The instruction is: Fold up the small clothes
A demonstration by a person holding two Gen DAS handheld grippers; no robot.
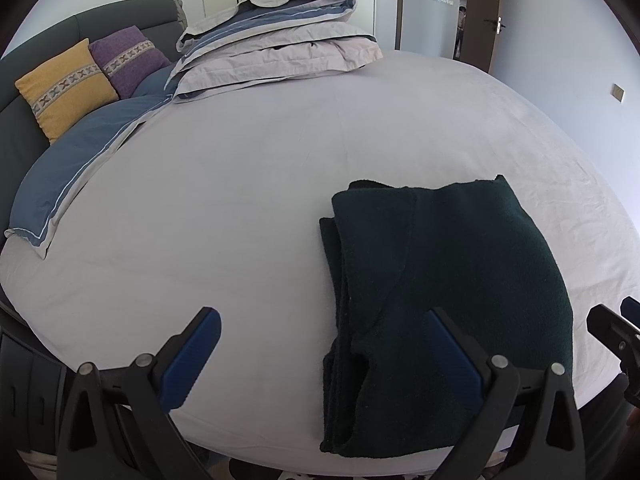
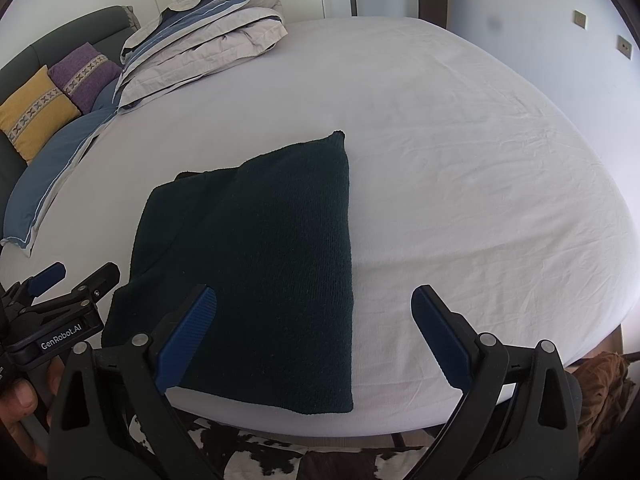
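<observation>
Near the front edge of the bed [image 2: 460, 128] lies the garment [image 2: 256, 264], dark green, folded into a long slab, its near end almost at the mattress rim. Both claws are released and hold nothing: the left claw [image 1: 324, 354] hovers over the garment's near-left corner with one finger above the cloth and the other above bare sheet, and the right claw [image 2: 314, 334] straddles the garment's right edge.

Risks, as I judge them: the left side shows several stacked layers that step apart, so a pinch there could catch only the top layers and let the rest slide, spoiling the fold. A lift from the near end could also drag the slab off the rim, since so little sheet lies in front of it. The two claws sit close together and could knock each other if both close in on the same corner.

Hard to read: the dark knit swallows seams, so I cannot tell what kind of garment it is or how many folds it holds. Its near corners are partly covered by the fingers. Duvet [image 1: 280, 44] and cushions [image 1: 64, 88] sit well apart at the back.
</observation>
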